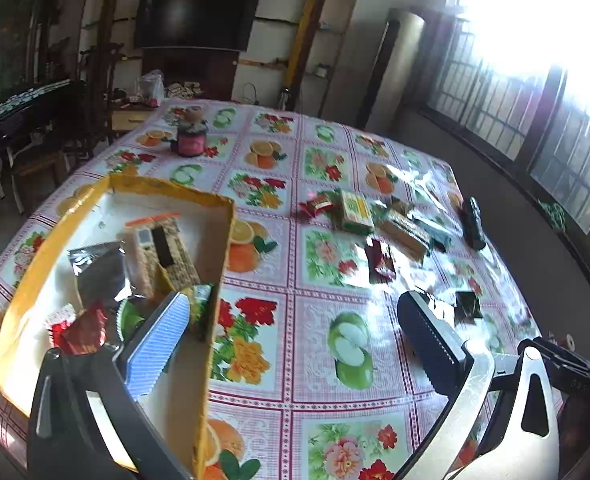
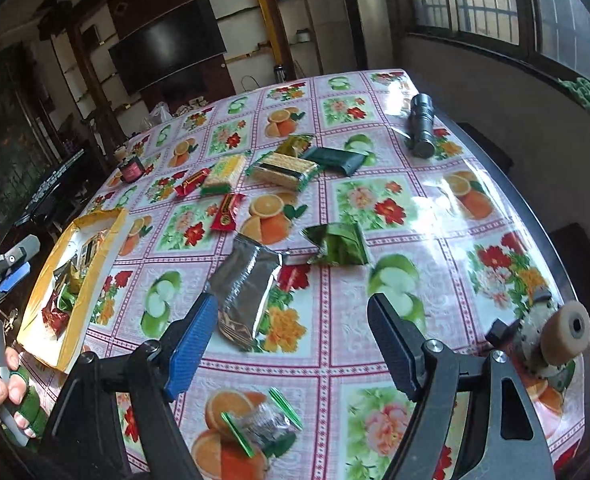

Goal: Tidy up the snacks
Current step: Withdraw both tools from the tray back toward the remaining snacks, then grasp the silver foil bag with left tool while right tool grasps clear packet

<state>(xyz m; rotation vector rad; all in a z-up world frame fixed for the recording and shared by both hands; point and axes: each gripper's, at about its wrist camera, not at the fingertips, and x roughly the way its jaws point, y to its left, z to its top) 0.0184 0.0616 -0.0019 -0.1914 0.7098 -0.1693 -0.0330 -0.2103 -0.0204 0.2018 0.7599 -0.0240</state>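
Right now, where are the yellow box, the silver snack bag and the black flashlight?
yellow box (image 2: 113, 236): right wrist view, on its near yellow wall.
silver snack bag (image 2: 247, 280): right wrist view, middle of the wrapper.
black flashlight (image 2: 422, 124): right wrist view, middle of its barrel.

The box (image 2: 95, 264) sits at the tabletop's (image 2: 435, 208) left edge with packets inside; loose snacks (image 2: 283, 170) lie right of it, the flashlight (image 2: 422, 130) farthest right.

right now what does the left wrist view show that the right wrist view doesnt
Only the left wrist view shows the inside of the yellow cardboard box up close, with the orange-topped clear bag of crackers lying in it. Only the right wrist view shows the silver foil packet and the small clear green-edged packet near the open right tongs. Both show the fruit-print tablecloth and the black flashlight.
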